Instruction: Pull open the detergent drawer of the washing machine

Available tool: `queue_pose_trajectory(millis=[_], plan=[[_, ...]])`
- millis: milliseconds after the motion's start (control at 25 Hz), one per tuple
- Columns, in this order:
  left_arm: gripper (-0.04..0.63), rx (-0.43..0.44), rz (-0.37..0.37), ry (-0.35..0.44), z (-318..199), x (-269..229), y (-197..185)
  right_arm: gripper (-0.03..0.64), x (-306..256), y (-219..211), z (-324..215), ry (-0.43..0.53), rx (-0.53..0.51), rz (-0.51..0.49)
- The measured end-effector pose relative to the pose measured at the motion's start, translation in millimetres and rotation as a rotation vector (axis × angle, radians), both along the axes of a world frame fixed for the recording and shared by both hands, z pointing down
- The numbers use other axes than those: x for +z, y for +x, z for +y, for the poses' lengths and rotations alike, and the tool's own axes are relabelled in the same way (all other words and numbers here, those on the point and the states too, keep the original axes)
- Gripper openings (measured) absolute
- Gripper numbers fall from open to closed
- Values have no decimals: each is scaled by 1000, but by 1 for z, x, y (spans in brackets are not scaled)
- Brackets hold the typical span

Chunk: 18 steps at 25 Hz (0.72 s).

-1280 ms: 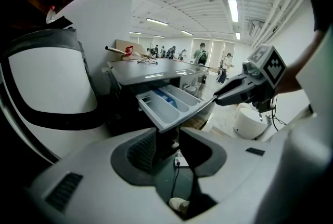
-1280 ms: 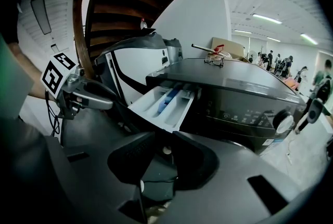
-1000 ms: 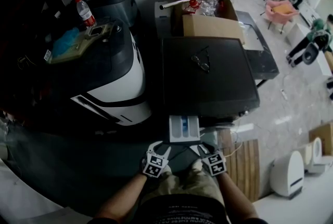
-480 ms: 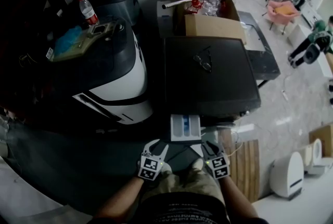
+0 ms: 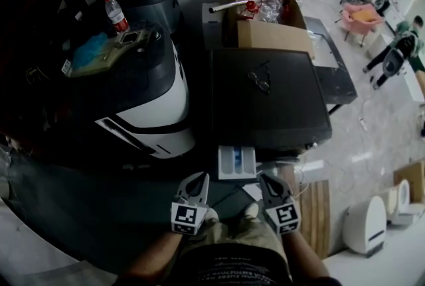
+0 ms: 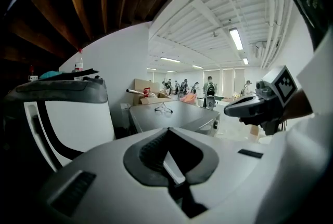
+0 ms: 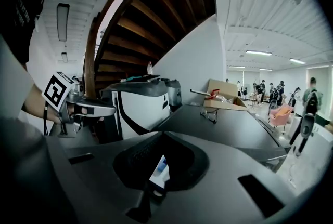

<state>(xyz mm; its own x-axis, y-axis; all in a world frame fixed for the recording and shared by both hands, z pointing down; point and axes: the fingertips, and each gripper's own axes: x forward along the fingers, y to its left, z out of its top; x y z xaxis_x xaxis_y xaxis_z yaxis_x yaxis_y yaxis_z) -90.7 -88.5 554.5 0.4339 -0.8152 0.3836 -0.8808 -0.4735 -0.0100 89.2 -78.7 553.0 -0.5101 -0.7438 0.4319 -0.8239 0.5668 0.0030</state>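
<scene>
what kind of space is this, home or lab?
Likely an open lab or workshop hall, not a home: washing machine beside an open cardboard box, people on a wide polished floor, strip lights overhead.

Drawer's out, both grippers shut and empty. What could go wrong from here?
1. The open detergent drawer sticks out close to the left gripper and right gripper; a careless forward move could knock it.
2. Glasses lie loose on the washing machine top; a jolt to the drawer might shift them.
</scene>
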Motion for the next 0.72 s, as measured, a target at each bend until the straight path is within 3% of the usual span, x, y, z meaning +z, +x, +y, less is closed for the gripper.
queue_pose_trajectory(millis=[280,720], plan=[[3,-25,87,105,-8,-72,1,2,-63,-4,-10,101,6,-42],[3,-6,91,209,-14,-143,4,2,-143,-9,-17,239,8,-89]])
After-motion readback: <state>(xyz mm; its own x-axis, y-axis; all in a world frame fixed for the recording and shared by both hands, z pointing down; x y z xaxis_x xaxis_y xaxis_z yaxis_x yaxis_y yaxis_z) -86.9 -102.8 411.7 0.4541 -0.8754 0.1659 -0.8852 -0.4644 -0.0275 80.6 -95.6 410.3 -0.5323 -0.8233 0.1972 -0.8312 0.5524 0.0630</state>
